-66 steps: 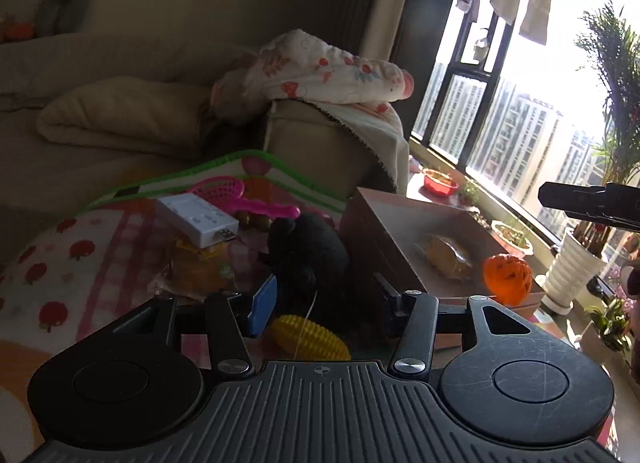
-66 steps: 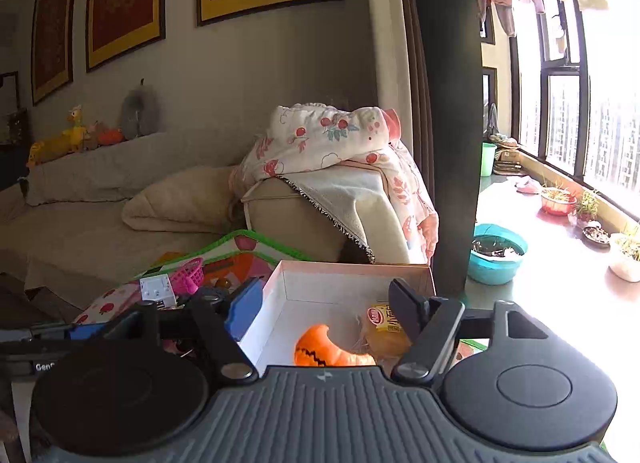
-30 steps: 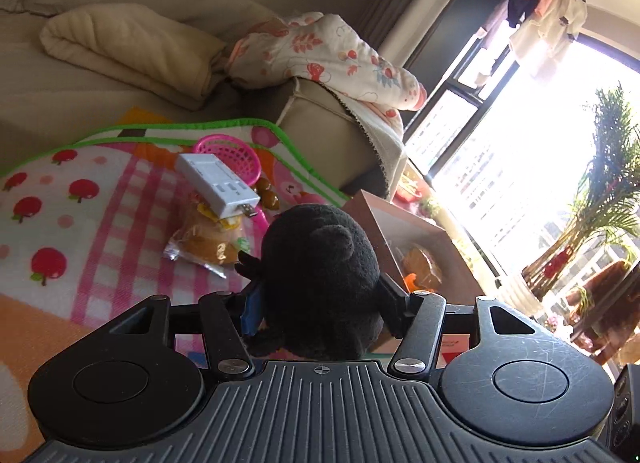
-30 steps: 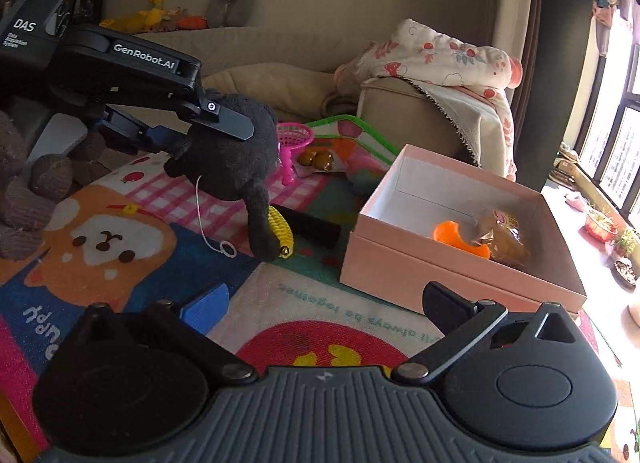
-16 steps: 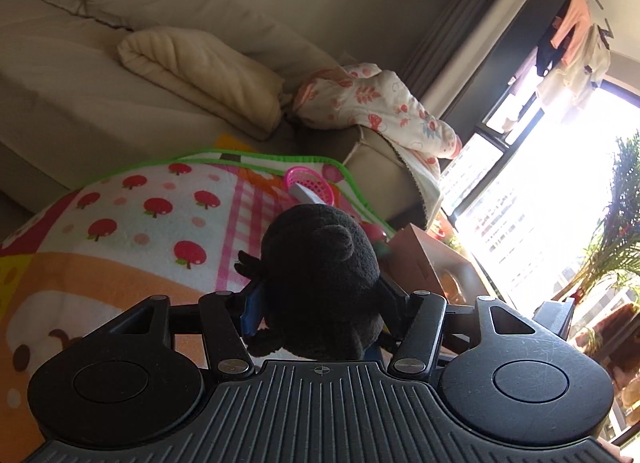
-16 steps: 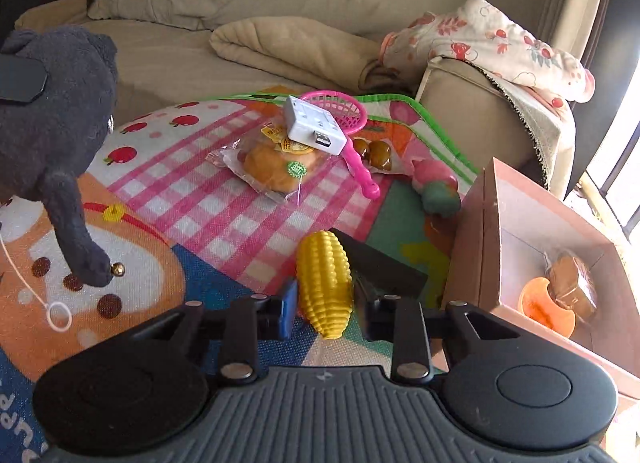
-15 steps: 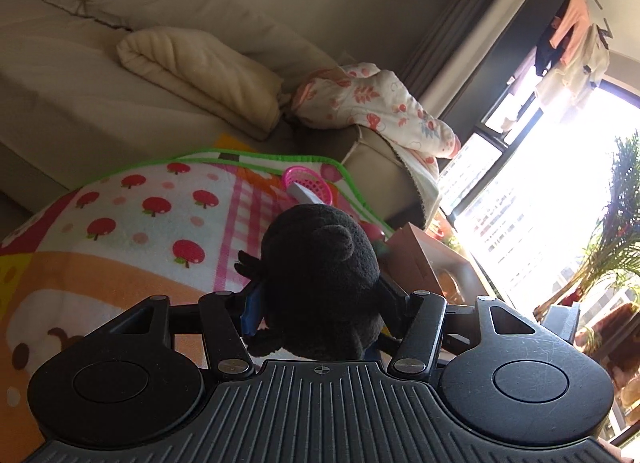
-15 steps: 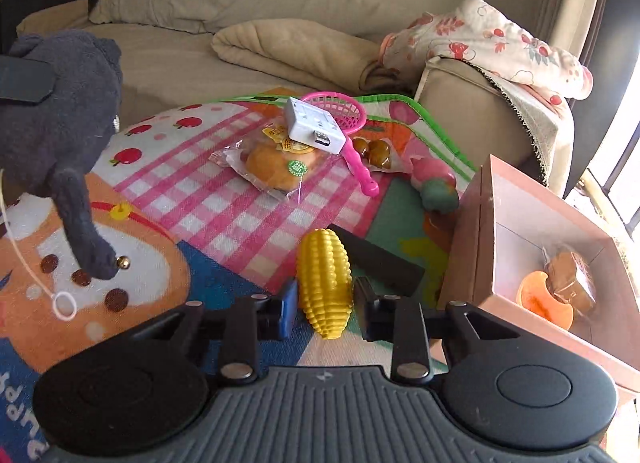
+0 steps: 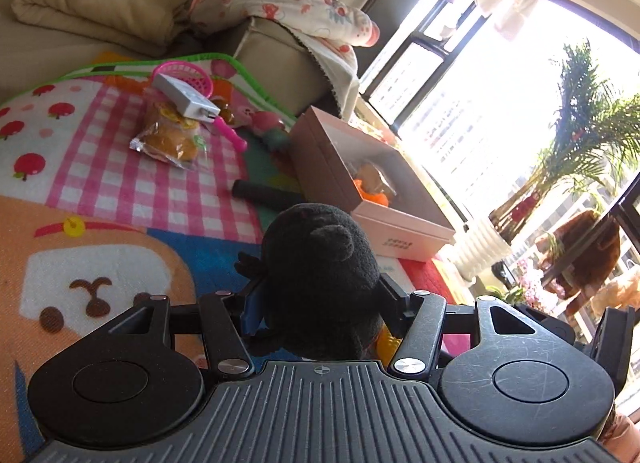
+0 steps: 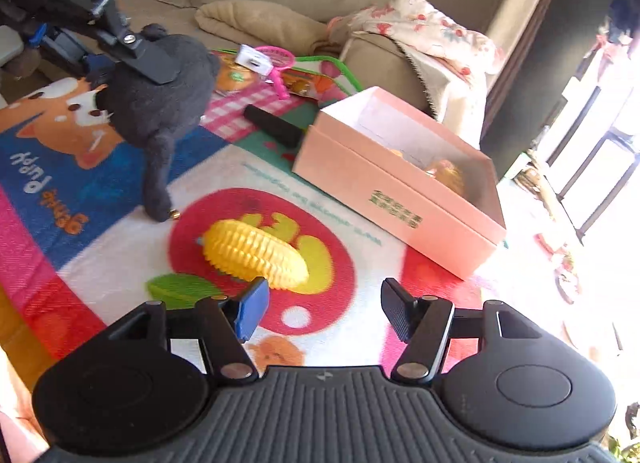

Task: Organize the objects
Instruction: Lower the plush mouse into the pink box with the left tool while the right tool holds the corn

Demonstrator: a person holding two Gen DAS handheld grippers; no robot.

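Above the play mat (image 10: 120, 263), left tongs (image 9: 318, 303) clamp the black plush toy (image 9: 320, 279), held clear of the mat. Right tongs (image 10: 324, 309) are opening, nothing between the pads; yellow toy corn (image 10: 256, 251) lies on the mat just ahead. Pink box (image 10: 400, 191) sits near, beyond the corn.
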